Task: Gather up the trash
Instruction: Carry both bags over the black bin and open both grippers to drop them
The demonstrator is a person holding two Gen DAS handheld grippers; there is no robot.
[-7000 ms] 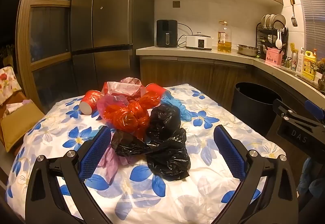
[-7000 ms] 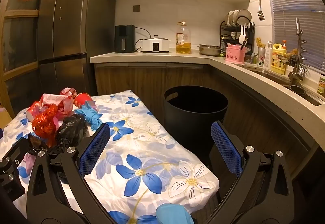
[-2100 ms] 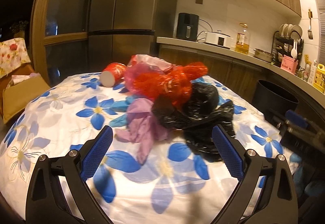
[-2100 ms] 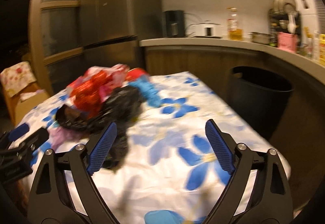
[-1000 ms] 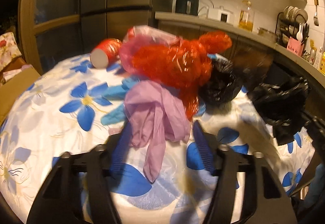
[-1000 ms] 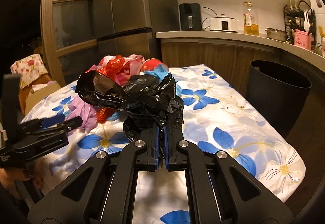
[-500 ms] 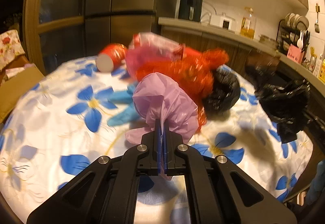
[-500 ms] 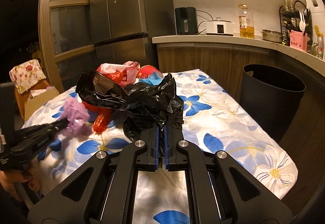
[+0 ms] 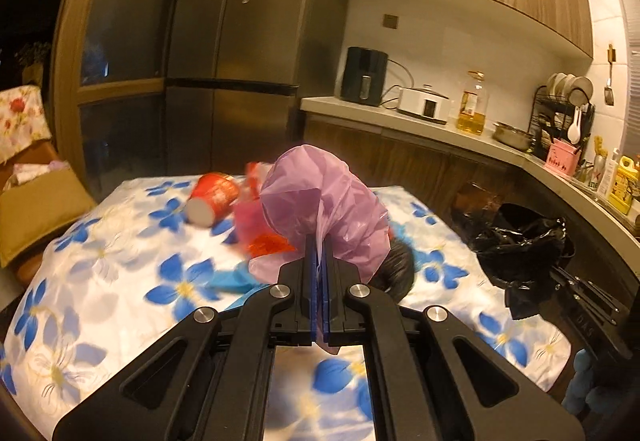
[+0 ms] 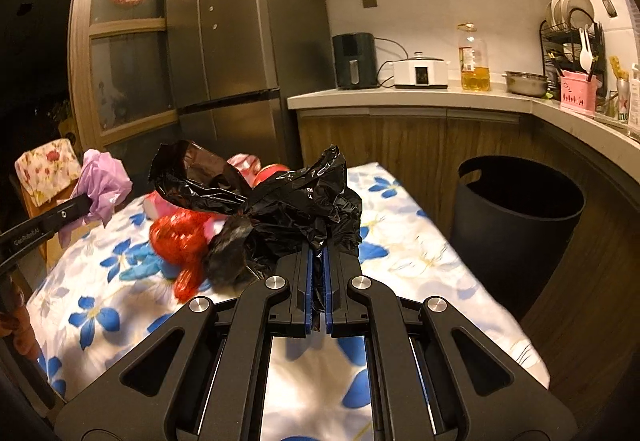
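Left wrist view: the left gripper [image 9: 319, 261] is clamped narrow on a pink bag [image 9: 324, 209], where a second ago its jaws stood wide around that bag as it lay on the table [image 9: 100, 281]; the bag now hangs clear of the cloth, bunched above the pads, so the pick has taken and this piece is ready to carry; under it remain a red cup [image 9: 212, 197] on its side, a red bag [image 9: 268, 241], a blue glove [image 9: 232, 279] and a second black bag [image 9: 394, 265]; to the right the right gripper's black bag [image 9: 520, 245] hangs past the table edge, close to this one's path.

Right wrist view: the right gripper [image 10: 319, 269] is pinched shut on the black bag [image 10: 288, 201], as it was a second ago, though held higher and nearer the bin [image 10: 516, 225]; the bin stands open just off the table's right edge, beneath the counter [image 10: 440, 97]; the way from bag to bin looks free, with the counter front close behind it; the left gripper [image 10: 86, 207] with its pink bag [image 10: 104, 181] sits well off to the left, so I judge the right load should drop first and leave room for the left to follow; the rest of the heap is still to be collected.
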